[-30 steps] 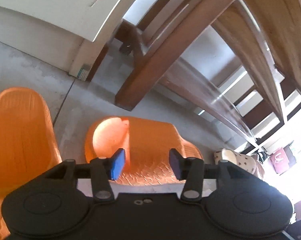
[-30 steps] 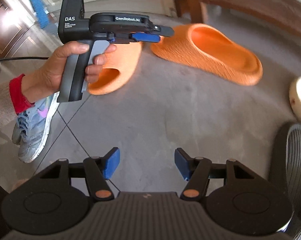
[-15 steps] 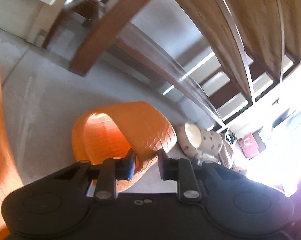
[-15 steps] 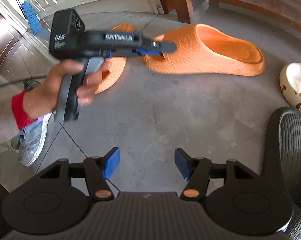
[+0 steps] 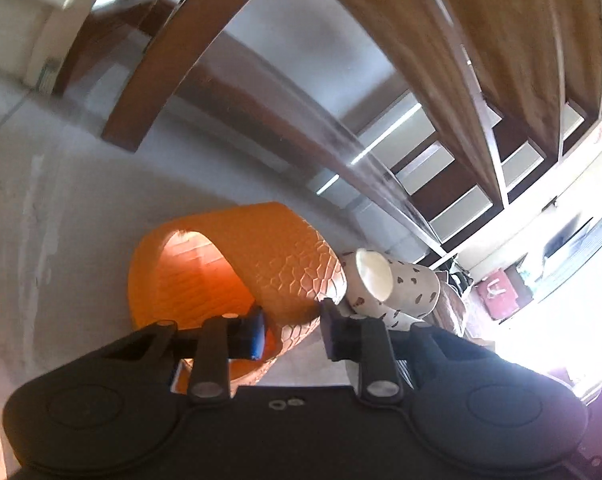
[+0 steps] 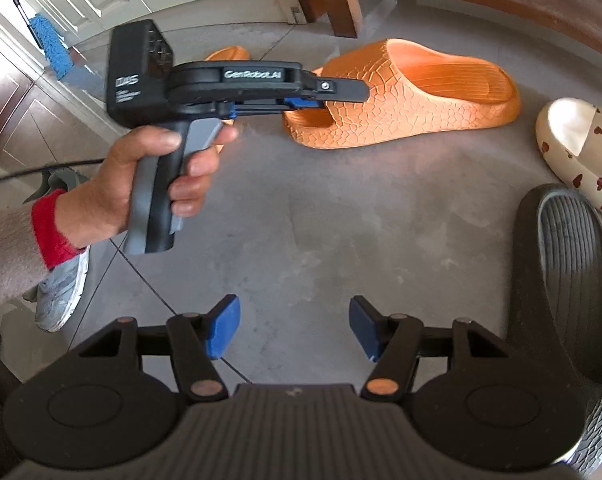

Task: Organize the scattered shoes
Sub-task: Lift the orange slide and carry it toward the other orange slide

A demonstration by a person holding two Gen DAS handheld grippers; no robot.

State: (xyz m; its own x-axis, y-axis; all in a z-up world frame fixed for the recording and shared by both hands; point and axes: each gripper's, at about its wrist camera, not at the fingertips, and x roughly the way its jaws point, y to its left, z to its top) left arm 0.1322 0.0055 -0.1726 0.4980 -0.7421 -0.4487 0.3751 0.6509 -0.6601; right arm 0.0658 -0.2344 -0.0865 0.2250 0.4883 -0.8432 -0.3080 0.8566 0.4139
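My left gripper is shut on the strap of an orange slide slipper. In the right wrist view the left gripper grips the toe strap of that orange slipper, which rests on the grey floor. Its orange mate lies behind the gripper body, mostly hidden. My right gripper is open and empty above bare floor. A cream slipper with brown hearts lies at the right, also in the left wrist view. A black slipper lies at the lower right.
A wooden bench leg and seat stand behind the slippers. A grey sneaker lies at the lower left. A blue mop leans by white doors at the far left. Dark wood slats rise overhead in the left wrist view.
My left gripper has closed on the orange slipper's strap and dragged it rightward, toward the cream slipper. The right gripper has stayed open and drifted slightly.
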